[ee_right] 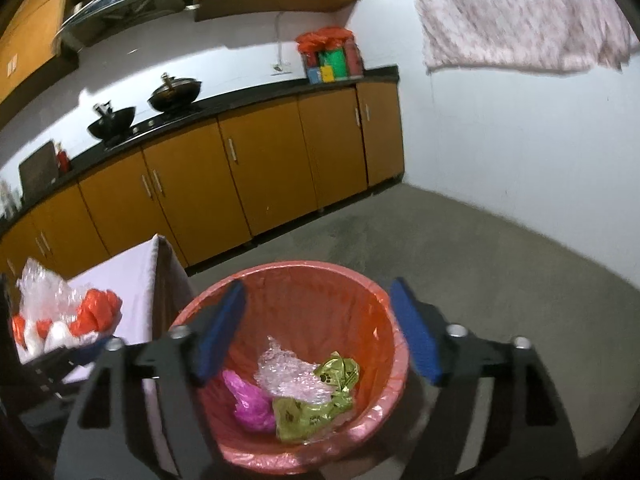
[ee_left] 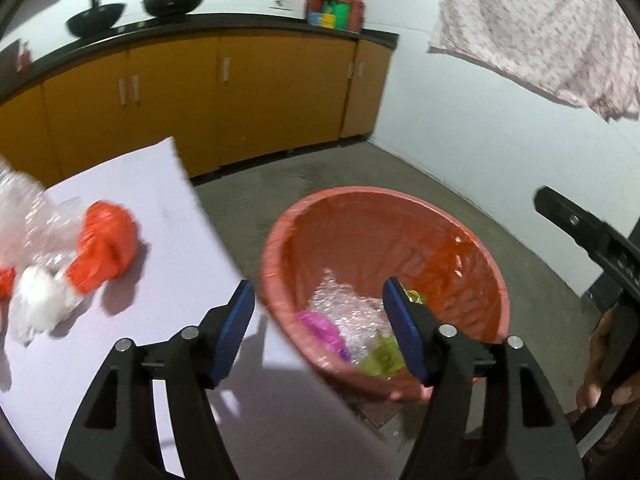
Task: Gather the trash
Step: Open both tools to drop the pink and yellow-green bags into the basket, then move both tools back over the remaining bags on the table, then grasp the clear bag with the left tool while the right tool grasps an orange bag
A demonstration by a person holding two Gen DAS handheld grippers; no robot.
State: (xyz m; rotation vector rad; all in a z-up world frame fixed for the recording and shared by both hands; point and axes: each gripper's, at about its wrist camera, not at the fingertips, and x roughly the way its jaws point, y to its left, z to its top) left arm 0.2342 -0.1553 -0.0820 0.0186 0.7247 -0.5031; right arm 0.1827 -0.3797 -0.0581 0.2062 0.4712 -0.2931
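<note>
A pink-lined bin (ee_right: pixel 280 270) stands on the floor beside a white table (ee_left: pixel 160 184). Inside it lie clear bubble wrap (ee_right: pixel 288 372), a pink bag (ee_right: pixel 248 404) and a green wrapper (ee_right: pixel 316 404). My right gripper (ee_right: pixel 318 284) hangs open above the bin with nothing between its blue pads. My left gripper (ee_left: pixel 318 292) is open and empty too, straddling the table's edge and the bin's rim (ee_left: pixel 380 196). On the table rest an orange bag (ee_left: pixel 106 248), white crumpled plastic (ee_left: pixel 40 308) and clear plastic (ee_left: pixel 24 216).
Yellow cabinets (ee_right: pixel 260 168) under a dark counter with two woks (ee_right: pixel 174 94) line the far wall. A patterned cloth (ee_right: pixel 520 12) hangs at upper right. A hand (ee_left: pixel 608 360) on the other gripper's handle shows at the right edge. Grey floor (ee_right: pixel 480 248) surrounds the bin.
</note>
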